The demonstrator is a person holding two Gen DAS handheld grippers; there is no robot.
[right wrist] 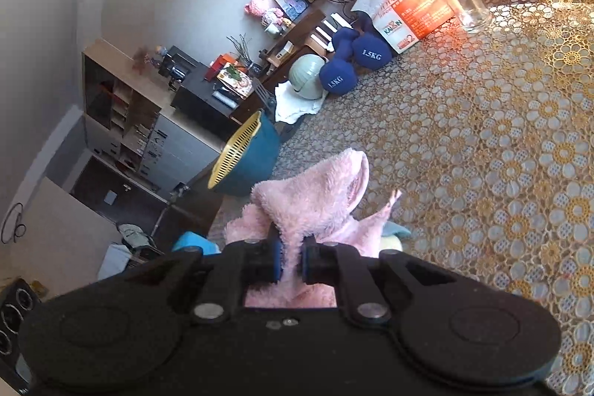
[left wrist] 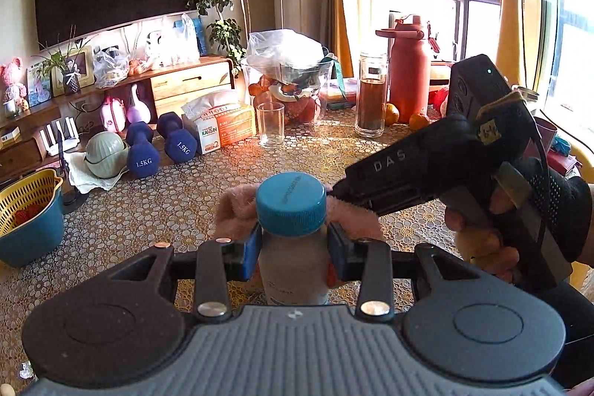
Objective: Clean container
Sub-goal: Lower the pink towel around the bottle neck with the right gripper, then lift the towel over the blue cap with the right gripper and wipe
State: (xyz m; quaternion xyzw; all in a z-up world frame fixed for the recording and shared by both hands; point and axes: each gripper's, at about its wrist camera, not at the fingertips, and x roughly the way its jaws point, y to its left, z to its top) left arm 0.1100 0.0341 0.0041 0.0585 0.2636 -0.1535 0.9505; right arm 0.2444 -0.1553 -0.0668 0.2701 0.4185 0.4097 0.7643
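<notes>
A frosted bottle (left wrist: 293,262) with a blue screw cap (left wrist: 291,203) stands upright between the blue pads of my left gripper (left wrist: 293,249), which is shut on it just under the cap. Behind the cap lies a fluffy pink cloth (left wrist: 237,210). In the left wrist view, the black right gripper body (left wrist: 427,166), held by a gloved hand (left wrist: 549,206), reaches in from the right to the cloth at the cap. In the right wrist view, my right gripper (right wrist: 291,262) is shut on the pink cloth (right wrist: 315,199); a bit of blue cap (right wrist: 193,242) shows beneath it.
The lace-patterned tablecloth (left wrist: 167,203) carries an empty glass (left wrist: 271,123), a tea bottle (left wrist: 371,95), a red flask (left wrist: 408,69), blue dumbbells (left wrist: 143,151), a tissue box (left wrist: 222,125), and a blue basin with a yellow strainer (left wrist: 26,214) at the left edge.
</notes>
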